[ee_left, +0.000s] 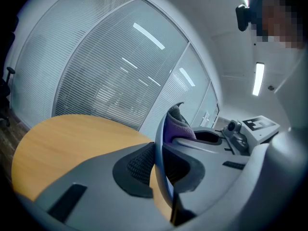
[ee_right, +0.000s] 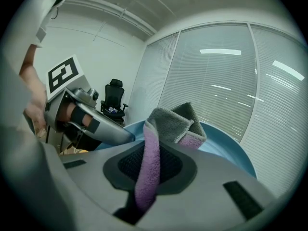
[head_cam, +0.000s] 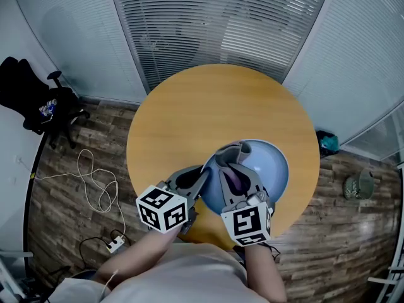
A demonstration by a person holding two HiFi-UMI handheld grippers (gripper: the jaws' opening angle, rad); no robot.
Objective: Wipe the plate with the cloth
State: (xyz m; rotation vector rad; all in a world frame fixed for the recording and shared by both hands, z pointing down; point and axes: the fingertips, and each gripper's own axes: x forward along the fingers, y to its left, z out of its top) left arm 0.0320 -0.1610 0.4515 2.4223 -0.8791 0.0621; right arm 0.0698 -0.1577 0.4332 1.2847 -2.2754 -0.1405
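Plate, blue, lies at about 5 o'clock on the round wooden table in the head view, close to the table's edge. Whether it rests flat on the wood or is raised off it I cannot tell.

Left tongs: pressed onto the plate's rim at the plate's 9 o'clock. In the left gripper view the rim runs edge-on between the two dark pads of the left tongs, both pads bearing on it. Bare table shows beyond at 10 o'clock.

Right tongs: come in over the plate from its 6 o'clock, pinching the cloth. In the right gripper view the cloth is grey on one face and lilac on the other; a lilac fold hangs down through the right tongs, and the rest stands bunched above the tips at 12 o'clock. The plate's inner face lies just behind the cloth. From the left gripper view the cloth pokes up directly beside the rim.

Surroundings: black office chair at the table's 9 o'clock, well apart from it; white cable looped on the plank floor at 8 o'clock
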